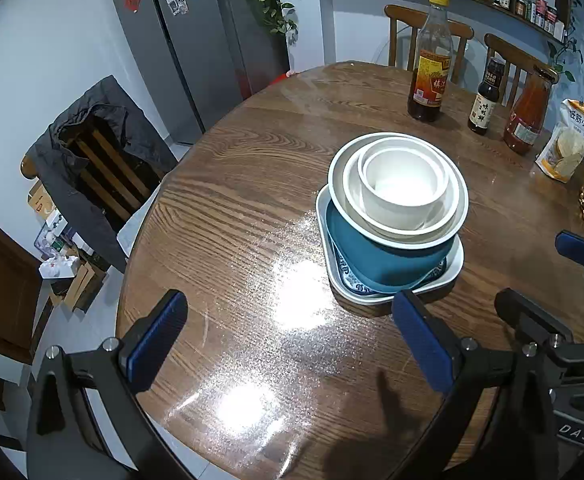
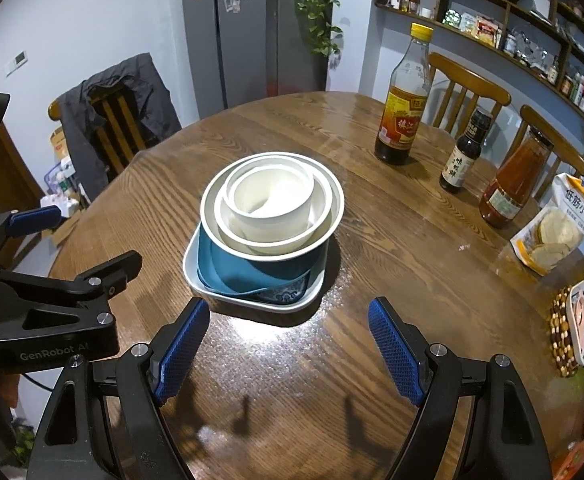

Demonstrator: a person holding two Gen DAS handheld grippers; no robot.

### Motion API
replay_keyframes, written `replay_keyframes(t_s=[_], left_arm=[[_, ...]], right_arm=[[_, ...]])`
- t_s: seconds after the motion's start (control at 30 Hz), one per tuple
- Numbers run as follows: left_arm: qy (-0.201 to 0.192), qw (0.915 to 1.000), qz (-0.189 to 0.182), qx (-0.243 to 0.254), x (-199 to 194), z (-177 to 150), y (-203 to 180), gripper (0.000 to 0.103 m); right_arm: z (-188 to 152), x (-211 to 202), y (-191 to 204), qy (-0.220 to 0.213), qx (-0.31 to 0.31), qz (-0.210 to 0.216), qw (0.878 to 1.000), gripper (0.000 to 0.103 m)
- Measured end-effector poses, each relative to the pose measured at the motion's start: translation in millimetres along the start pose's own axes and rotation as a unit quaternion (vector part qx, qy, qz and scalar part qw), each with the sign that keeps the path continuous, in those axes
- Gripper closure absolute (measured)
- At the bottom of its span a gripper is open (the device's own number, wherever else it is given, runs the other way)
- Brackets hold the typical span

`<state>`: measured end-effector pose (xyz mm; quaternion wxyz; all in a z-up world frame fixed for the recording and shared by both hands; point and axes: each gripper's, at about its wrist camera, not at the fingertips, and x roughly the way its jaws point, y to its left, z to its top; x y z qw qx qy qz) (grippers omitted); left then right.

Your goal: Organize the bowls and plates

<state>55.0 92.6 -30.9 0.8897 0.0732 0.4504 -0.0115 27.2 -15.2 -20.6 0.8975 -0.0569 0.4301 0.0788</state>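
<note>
Sitting on the round wooden tabletop (image 2: pixel 372 264), the stack (image 2: pixel 269 216) is a white square plate (image 2: pixel 195 276) under a blue-patterned plate, a teal bowl (image 2: pixel 227 268), and three nested white bowls. Behind the stack to the right stand a vinegar bottle (image 2: pixel 404 104), a small dark bottle (image 2: pixel 464 156) and a red sauce bottle (image 2: pixel 512 184). Nearer than the stack, the right gripper (image 2: pixel 287 354) and left gripper (image 1: pixel 287 344) both hover wide, holding nothing.
</note>
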Motion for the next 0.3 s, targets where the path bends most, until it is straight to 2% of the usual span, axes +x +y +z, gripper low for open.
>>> replay_keyframes(t_s=[0.3], left_arm=[[0.004,1.0,-0.007,0.0,3.6,3.1,-2.6,0.0]], right_arm=[[-0.5,3.4,-0.6,0.002,0.005,0.004,1.0,0.021]])
